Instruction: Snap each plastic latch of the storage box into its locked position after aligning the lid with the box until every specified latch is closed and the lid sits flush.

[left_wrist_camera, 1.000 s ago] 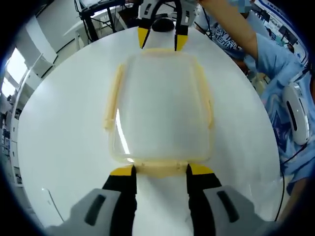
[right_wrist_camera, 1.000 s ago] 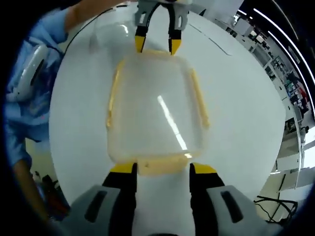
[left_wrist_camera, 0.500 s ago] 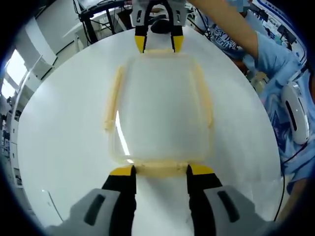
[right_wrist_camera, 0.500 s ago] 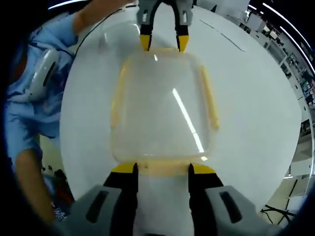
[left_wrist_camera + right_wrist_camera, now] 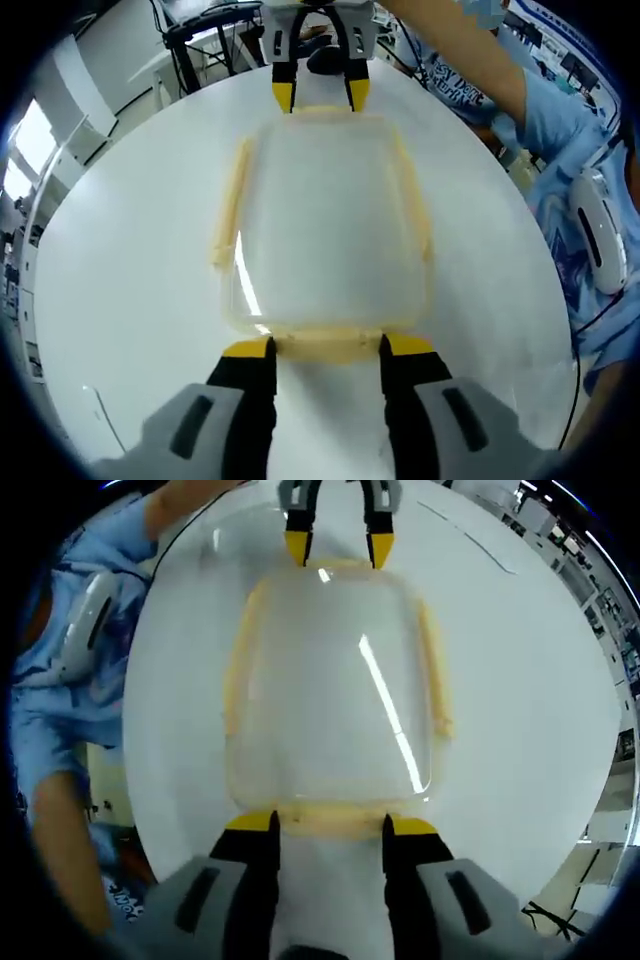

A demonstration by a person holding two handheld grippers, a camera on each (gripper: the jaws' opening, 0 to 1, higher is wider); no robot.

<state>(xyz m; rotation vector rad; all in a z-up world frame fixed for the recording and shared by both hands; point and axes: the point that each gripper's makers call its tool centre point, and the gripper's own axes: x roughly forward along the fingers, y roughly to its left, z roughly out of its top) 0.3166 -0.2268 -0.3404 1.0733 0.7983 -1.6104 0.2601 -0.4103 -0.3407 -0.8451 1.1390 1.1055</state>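
Note:
A clear storage box [image 5: 325, 210] with its lid on lies on a round white table [image 5: 120, 300]. Pale yellow latches run along its left side [image 5: 228, 205] and right side [image 5: 415, 200]. My left gripper [image 5: 328, 347] is open, its yellow tips either side of the near end latch [image 5: 325, 340]. The right gripper [image 5: 320, 96] stands at the box's far end. In the right gripper view the same box [image 5: 335, 690] lies ahead. My right gripper [image 5: 330, 824] is open astride its near end latch [image 5: 330, 820], and the left gripper [image 5: 337, 548] faces it at the far end.
A person in a blue shirt [image 5: 560, 150] stands at the table's right edge, with a white device [image 5: 600, 230] at the waist. That person's arm [image 5: 60, 810] is at the left in the right gripper view. A black stand [image 5: 190, 40] rises behind the table.
The right gripper has shifted a little left and squared up to the box's far end. The right gripper view has rolled with it. The left gripper and the box have stayed put.

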